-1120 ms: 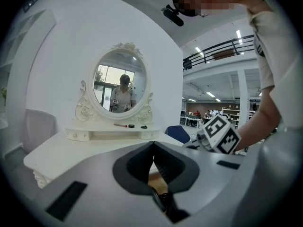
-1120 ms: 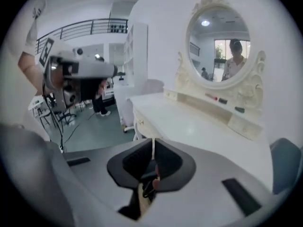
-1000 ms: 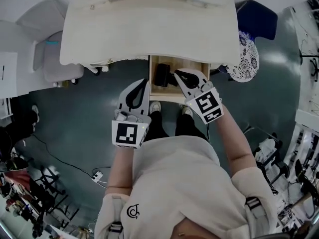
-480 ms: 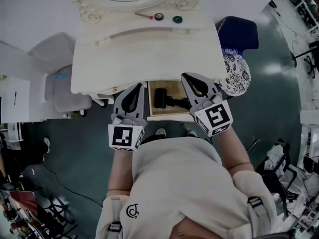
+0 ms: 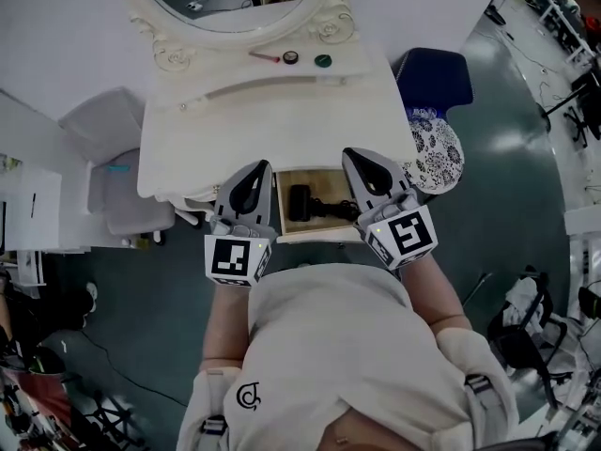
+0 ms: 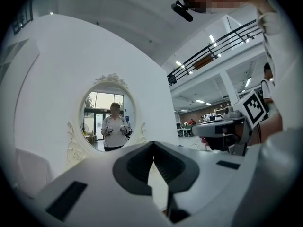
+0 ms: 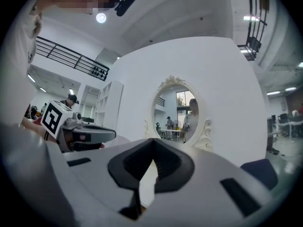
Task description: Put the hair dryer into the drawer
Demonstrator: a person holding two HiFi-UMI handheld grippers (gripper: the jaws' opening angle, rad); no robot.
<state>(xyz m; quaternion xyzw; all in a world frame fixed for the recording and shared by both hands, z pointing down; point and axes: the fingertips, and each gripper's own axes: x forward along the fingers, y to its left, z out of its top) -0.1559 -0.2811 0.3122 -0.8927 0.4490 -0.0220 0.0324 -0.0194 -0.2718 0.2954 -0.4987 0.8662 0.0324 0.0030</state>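
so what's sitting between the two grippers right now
In the head view, the open drawer lies between the left gripper and the right gripper, with the black hair dryer lying inside it. Both grippers are shut and empty.

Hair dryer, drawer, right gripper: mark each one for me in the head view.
hair dryer (image 5: 301, 202), head view, on its black body.
drawer (image 5: 331, 184), head view, on its bare wooden bottom.
right gripper (image 5: 359, 158), head view, at the tips of its shut jaws.
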